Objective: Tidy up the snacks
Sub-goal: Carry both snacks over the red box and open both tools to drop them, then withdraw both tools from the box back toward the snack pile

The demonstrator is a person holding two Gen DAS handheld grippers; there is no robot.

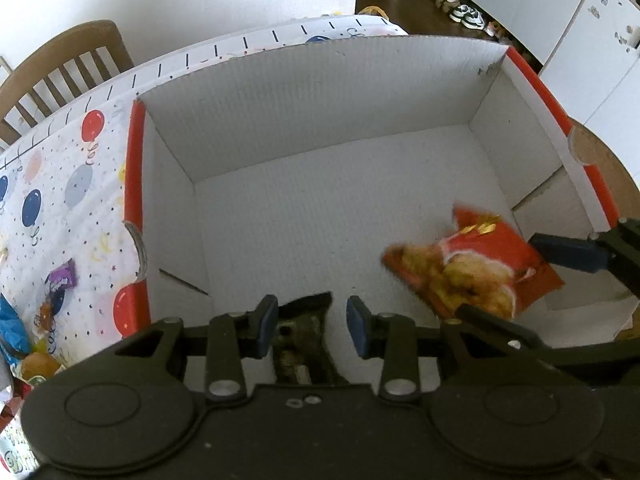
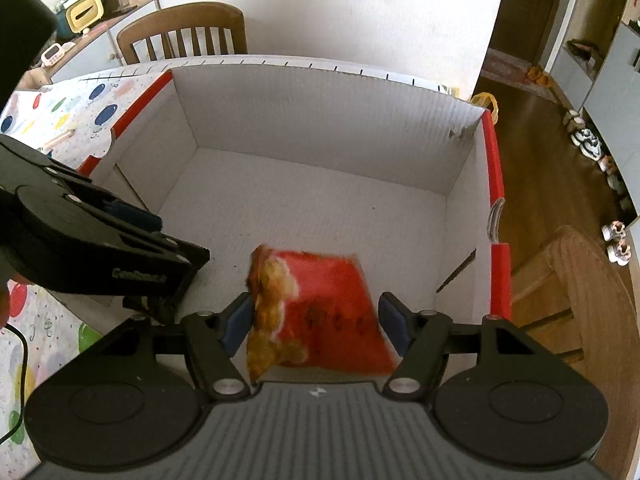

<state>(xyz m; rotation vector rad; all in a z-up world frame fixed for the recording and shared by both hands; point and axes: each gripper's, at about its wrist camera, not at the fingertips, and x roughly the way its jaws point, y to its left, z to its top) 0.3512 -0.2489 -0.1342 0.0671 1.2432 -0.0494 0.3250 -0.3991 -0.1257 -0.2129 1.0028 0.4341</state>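
I have both grippers down over the open white cardboard box point(image 2: 320, 184), the one with red-edged walls that fills the middle of both views. My right gripper point(image 2: 316, 320) has its blue pads spread, and the red snack bag point(image 2: 320, 312) sits between them, low in the centre of that view. The bag is blurred; I judge it is slipping free or only lightly touched on its left side, with a clear gap at the right pad, so I call those jaws open around it and not pinching. In the left wrist view the same red snack bag point(image 1: 480, 264) shows at the lower right, above the box floor.

My left gripper point(image 1: 312, 328) has its pads point(image 1: 266, 326) partly apart, with a dark packet point(image 1: 304, 340) between them at the bottom centre. The packet lies close to the left pad but stands off the right one, so I cannot tell whether it is gripped.

More snacks wait on the balloon-print tablecloth point(image 1: 80, 200) at the lower left, a purple wrapper point(image 1: 60, 280) among them.

What could go wrong: the red bag may land on edge and lean against the near wall. The two tools are close together, so opening wider could knock them, and the dark packet could snag on a pad instead of dropping cleanly
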